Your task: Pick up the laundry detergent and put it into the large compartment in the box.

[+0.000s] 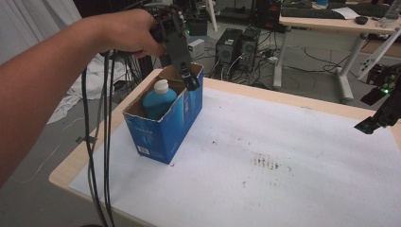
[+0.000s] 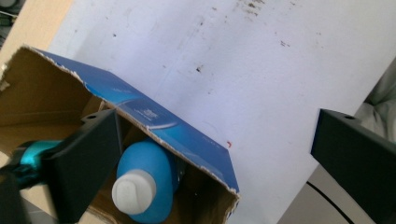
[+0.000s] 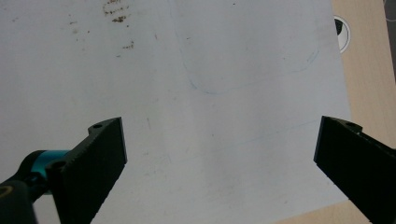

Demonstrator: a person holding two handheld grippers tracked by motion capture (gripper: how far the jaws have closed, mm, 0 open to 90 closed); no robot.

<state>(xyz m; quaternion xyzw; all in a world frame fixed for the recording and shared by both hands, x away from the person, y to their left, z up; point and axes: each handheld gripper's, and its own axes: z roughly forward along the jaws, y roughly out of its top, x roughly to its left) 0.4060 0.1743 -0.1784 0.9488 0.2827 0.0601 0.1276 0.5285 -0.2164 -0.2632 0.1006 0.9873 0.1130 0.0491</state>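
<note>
An open-topped blue cardboard box [image 1: 163,127] stands on the white paper at the table's far left. Inside it is a blue bottle [image 1: 159,100] with a white cap. A hand holds my left gripper [image 1: 188,78] just above the box's far end. In the left gripper view the jaws of that gripper [image 2: 219,154] stand wide open, one over the box [image 2: 173,133] beside the bottle [image 2: 145,179], the other out over the paper. My right gripper [image 1: 373,122] hangs at the table's right edge. Its own view shows it [image 3: 219,163] open above bare paper.
White paper [image 1: 283,156] with brown stains [image 1: 265,162] covers most of the wooden table [image 1: 66,172]. Black cables [image 1: 97,156] hang from the left gripper past the table's left edge. Computer towers [image 1: 236,47] and another desk [image 1: 331,23] stand behind. A faint pen outline [image 3: 247,70] marks the paper.
</note>
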